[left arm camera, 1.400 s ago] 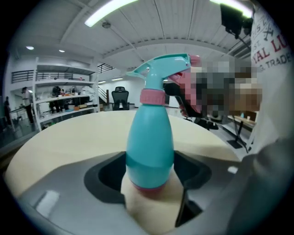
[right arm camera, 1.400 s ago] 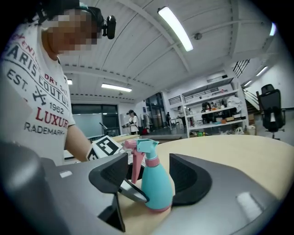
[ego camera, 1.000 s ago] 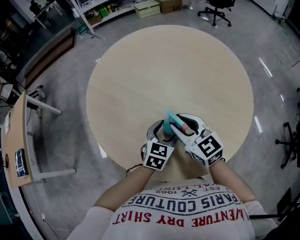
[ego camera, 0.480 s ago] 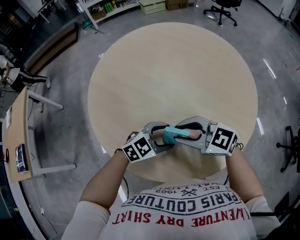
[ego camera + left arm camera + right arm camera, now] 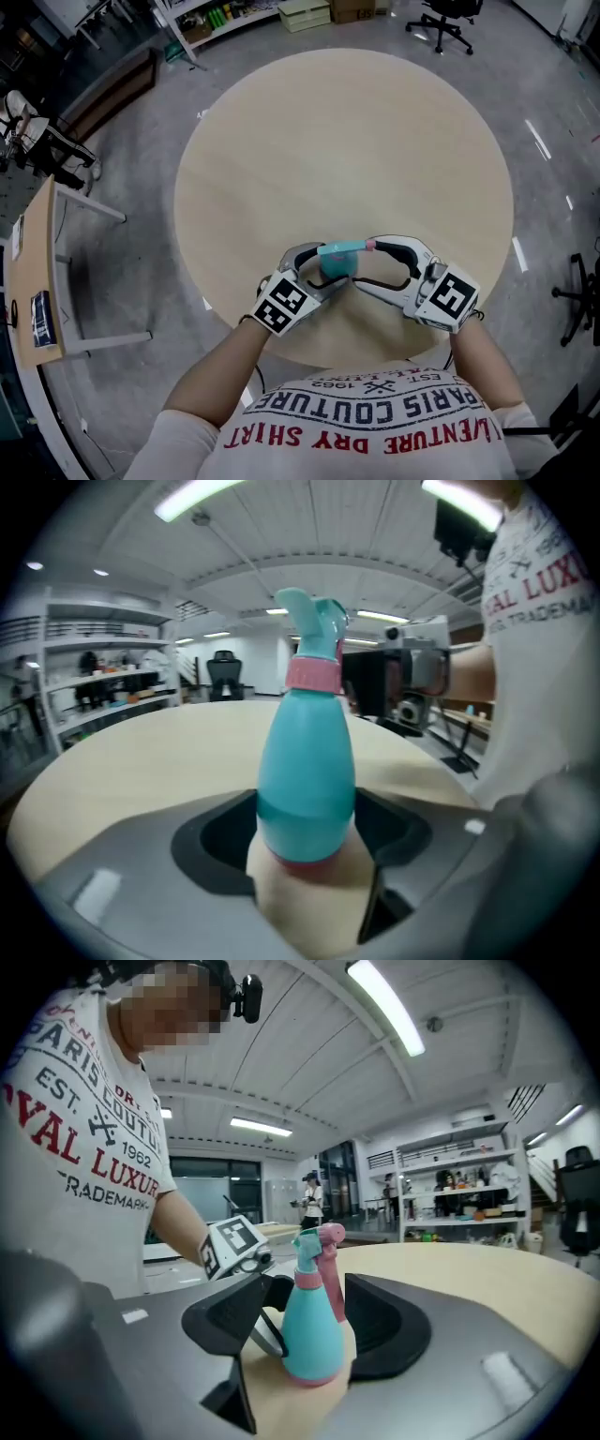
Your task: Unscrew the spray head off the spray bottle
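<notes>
Head view, item one: spray bottle (image 5: 337,255), teal, close to the near edge of the round table (image 5: 337,131), between my two grippers

Left gripper (image 5: 325,265): jaws clamped on the bottle's lower body. In the left gripper view the teal body fills the gap between the pads

Right gripper (image 5: 364,265): jaws have just been opening and now stand wide. In the right gripper view the bottle sits between them with neither pad pressing on it

Spray head (image 5: 317,1241): seated on the neck above the pink collar (image 5: 312,675), not yet off

Step, as I judge it: a re-grip between turns of the unscrewing, with the left side anchoring the body

Next move calls for: bringing the right jaws up onto the collar rather than the body, closing firmly, then twisting while the left grip keeps the bottle from turning with it

Hidden or unclear:
- the thread under the collar, so I cannot tell how loose the head is
- whether the base rests on the table or hangs just above it
- the table's nearest edge, cut off by my shirt (image 5: 375,422)
</notes>
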Tool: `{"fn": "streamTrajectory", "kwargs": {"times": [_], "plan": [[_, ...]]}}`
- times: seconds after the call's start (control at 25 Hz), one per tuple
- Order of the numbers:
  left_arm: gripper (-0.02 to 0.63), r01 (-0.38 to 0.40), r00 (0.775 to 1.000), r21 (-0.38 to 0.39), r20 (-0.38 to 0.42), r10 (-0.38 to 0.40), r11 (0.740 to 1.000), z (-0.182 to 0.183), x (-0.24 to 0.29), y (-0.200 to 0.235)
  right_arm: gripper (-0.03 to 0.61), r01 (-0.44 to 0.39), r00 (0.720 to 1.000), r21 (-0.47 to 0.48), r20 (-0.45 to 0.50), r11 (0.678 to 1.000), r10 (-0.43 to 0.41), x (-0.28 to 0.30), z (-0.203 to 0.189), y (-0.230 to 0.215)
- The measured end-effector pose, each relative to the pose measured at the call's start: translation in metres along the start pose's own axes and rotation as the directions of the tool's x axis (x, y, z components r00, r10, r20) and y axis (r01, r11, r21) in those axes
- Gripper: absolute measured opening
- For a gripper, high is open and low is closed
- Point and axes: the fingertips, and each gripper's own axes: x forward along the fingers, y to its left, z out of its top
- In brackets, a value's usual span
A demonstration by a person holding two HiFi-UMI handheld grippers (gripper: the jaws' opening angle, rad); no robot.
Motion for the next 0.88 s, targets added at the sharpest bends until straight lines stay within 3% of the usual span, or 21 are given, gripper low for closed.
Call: {"fn": "streamTrajectory", "kwargs": {"times": [0.12, 0.32, 0.4, 0.6, 0.68, 0.76, 0.88], "plan": [[0.322, -0.195, 0.980, -0.118, 0.004, 0.196, 0.974, 0.006, 0.007, 0.014, 0.258, 0.111, 0.993, 0.017, 0.026, 0.994, -0.111, -0.013, 0.003, -0.011], [0.322, -0.328, 0.943, -0.190, -0.012, 0.332, 0.925, 0.010, 0.013, 0.008, 0.187, 0.186, 0.982, 0.045, 0.002, 0.981, -0.186, 0.005, -0.004, -0.014], [0.322, -0.354, 0.933, -0.202, -0.016, 0.359, 0.913, 0.009, 0.011, 0.004, 0.133, 0.248, 0.969, 0.062, 0.000, 0.967, -0.249, 0.014, -0.005, -0.019], [0.321, -0.385, 0.919, -0.242, -0.011, 0.394, 0.891, 0.008, 0.010, 0.003, 0.138, 0.299, 0.954, 0.049, 0.000, 0.953, -0.299, 0.028, -0.006, -0.015], [0.321, -0.384, 0.919, -0.242, -0.011, 0.393, 0.891, 0.009, 0.012, 0.003, 0.167, 0.302, 0.953, 0.048, 0.001, 0.952, -0.302, 0.028, -0.007, -0.016], [0.321, -0.378, 0.922, -0.237, -0.008, 0.387, 0.895, 0.008, 0.013, 0.002, 0.129, 0.301, 0.954, 0.041, -0.003, 0.953, -0.301, 0.028, -0.007, -0.018], [0.321, -0.339, 0.938, -0.210, -0.001, 0.346, 0.917, 0.006, 0.008, 0.002, 0.127, 0.255, 0.967, 0.017, -0.016, 0.967, -0.255, 0.031, -0.006, -0.014]]}}
